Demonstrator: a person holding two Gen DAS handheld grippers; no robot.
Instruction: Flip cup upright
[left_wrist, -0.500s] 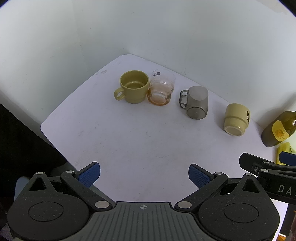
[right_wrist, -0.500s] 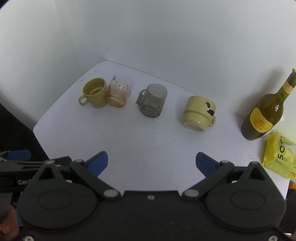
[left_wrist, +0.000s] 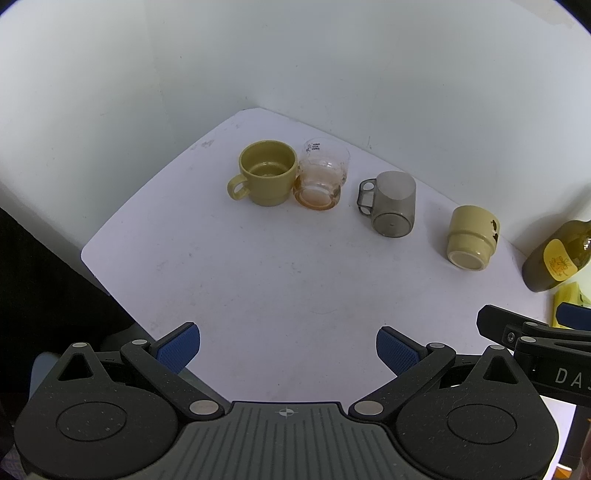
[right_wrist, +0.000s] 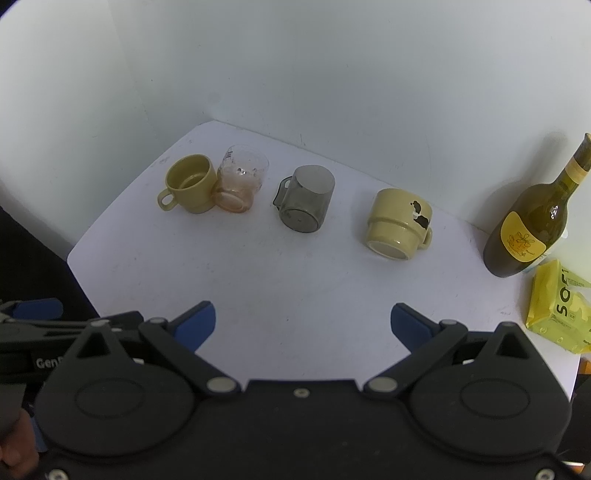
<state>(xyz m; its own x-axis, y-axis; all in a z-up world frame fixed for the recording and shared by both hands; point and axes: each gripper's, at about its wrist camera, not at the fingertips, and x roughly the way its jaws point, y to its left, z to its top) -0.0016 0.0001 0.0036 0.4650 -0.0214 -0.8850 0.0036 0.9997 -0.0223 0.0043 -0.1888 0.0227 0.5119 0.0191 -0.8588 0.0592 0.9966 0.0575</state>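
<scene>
**Four cups on table; both tools empty**

Left to right on the white table (right_wrist: 295, 288): upright olive ceramic mug (right_wrist: 190, 188), touching a clear glass cup (right_wrist: 242, 182) whose orientation is unclear; inverted grey translucent plastic cup (right_wrist: 304, 199); inverted cream ceramic mug (right_wrist: 399, 223); green glass wine bottle (right_wrist: 532, 221); yellow packet (right_wrist: 559, 306). Left gripper (left_wrist: 288, 349) and right gripper (right_wrist: 303, 326) hover near the table's front edge, jaws spread, holding nothing.

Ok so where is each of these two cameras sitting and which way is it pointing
Left wrist: rides the left gripper, looking forward and down over the white table at four cups; own open fingers show, the right gripper at right.
Right wrist: rides the right gripper, same direction; own open fingers, the left gripper at left.
Shared: olive mug, grey cup, bottle.
</scene>
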